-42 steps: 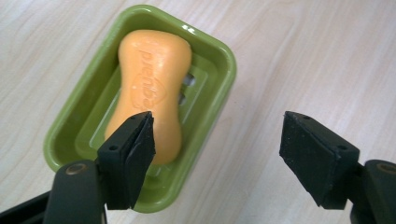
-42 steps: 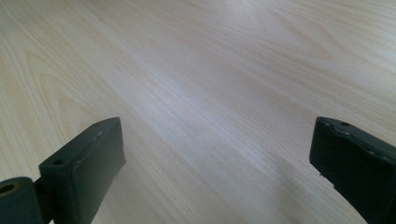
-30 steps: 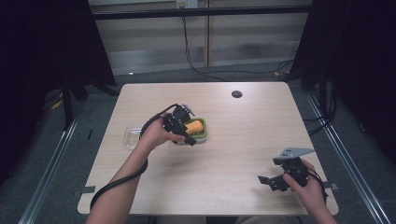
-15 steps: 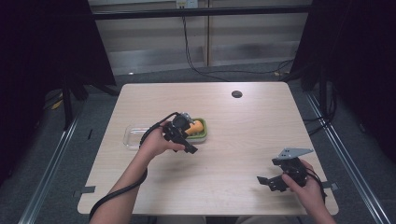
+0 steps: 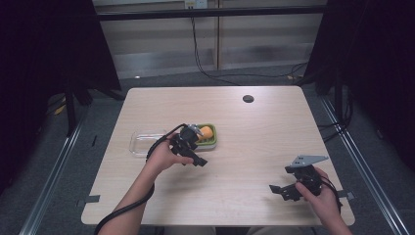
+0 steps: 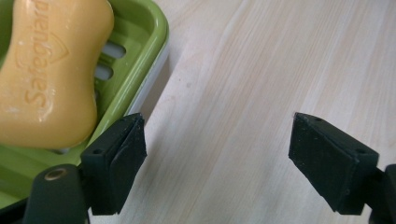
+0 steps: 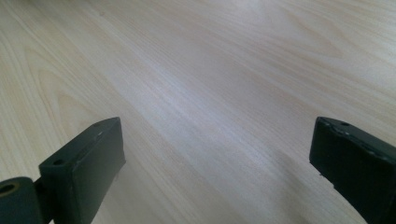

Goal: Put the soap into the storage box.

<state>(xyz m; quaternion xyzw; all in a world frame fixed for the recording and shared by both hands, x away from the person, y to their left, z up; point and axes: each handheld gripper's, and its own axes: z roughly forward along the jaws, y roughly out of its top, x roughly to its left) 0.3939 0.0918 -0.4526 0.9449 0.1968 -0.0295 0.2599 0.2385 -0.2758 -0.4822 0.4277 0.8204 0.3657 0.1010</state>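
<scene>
Orange soap bar (image 6: 49, 74) ×1, embossed "Safeguard", in green slotted plastic dish (image 6: 140, 51) ×1; left gripper (image 6: 217, 156) spread, right gripper (image 7: 217, 172) spread, both empty.

From my left gripper view the orange soap bar (image 6: 51, 70) runs off the top and left edges, and the green soap dish (image 6: 140, 60) is cut off the same way. In the high view my left hand (image 5: 164, 156) covers the near corner of the clear lid (image 5: 144, 142), and the soap's lettering is too small to read.
</scene>
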